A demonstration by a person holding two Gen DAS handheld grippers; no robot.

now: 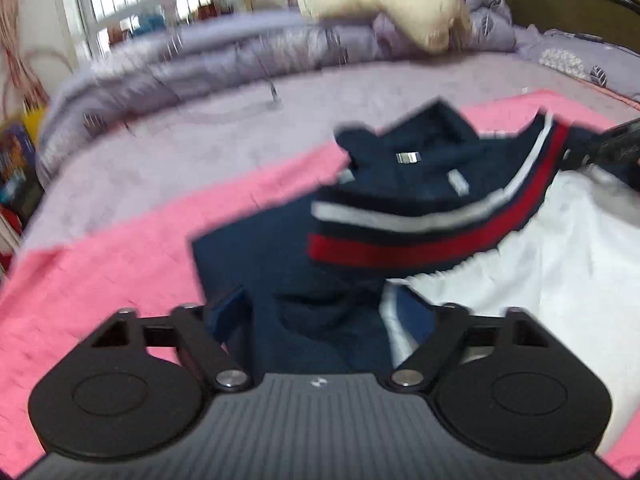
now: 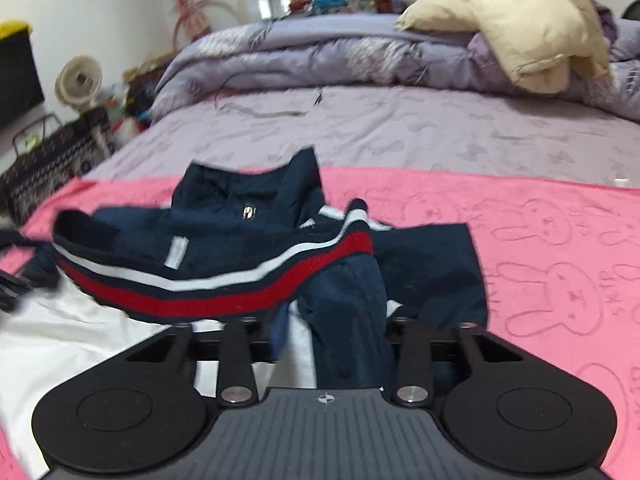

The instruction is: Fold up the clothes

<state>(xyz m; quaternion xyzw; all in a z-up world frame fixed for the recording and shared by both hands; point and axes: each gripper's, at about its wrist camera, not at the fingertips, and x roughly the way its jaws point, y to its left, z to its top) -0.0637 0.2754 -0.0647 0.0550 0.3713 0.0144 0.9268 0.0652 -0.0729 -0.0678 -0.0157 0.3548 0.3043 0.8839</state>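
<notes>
Navy jacket point(image 2: 224, 248) bunched on pink towel point(image 2: 540, 240), left gripper point(image 1: 320, 312) and right gripper point(image 2: 336, 332) low, each pinching its fabric.

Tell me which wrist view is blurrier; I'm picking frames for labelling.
Left wrist view: heavy motion smear across the navy jacket, the purple quilt and the window. Right wrist view: sharper, the pink towel's rabbit print readable, only the jacket's striped hem soft. Both bend straight lines, fisheye style.
</notes>
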